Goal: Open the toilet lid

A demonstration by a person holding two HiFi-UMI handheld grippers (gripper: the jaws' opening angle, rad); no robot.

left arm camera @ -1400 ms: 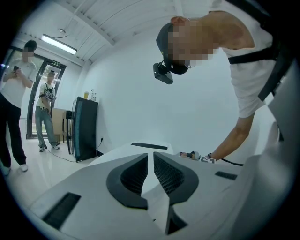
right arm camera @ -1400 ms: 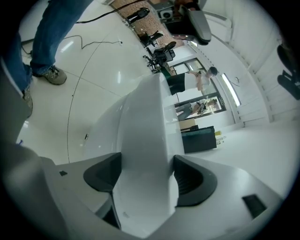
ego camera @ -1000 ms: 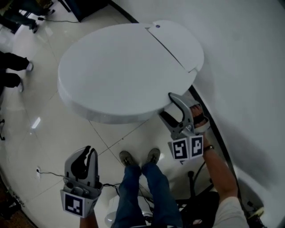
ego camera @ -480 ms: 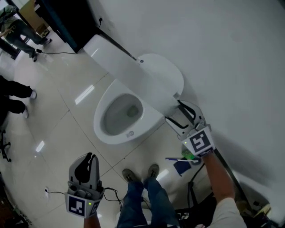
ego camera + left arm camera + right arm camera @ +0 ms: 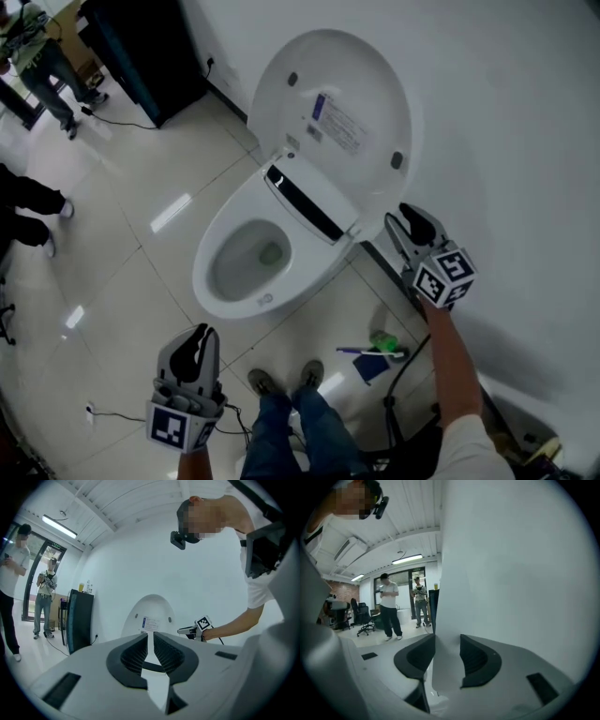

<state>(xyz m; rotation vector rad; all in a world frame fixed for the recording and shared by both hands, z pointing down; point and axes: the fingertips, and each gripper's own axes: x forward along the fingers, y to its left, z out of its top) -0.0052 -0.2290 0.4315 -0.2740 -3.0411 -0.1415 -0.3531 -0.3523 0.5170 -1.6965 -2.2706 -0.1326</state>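
toilet lid stands upright against the wall. the bowl lies open with a small pool low inside. right tongs, just beside the lid, have been narrowing and pinch nothing. left tongs are barely parted and empty.

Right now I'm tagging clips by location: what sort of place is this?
Probably an office or lab, not a bathroom: the toilet stands in an open tiled room with office chairs and onlookers.

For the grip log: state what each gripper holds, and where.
Left gripper: nothing. Right gripper: jaws, just closing, at the edge of the raised toilet lid; whether they grip it cannot be told.
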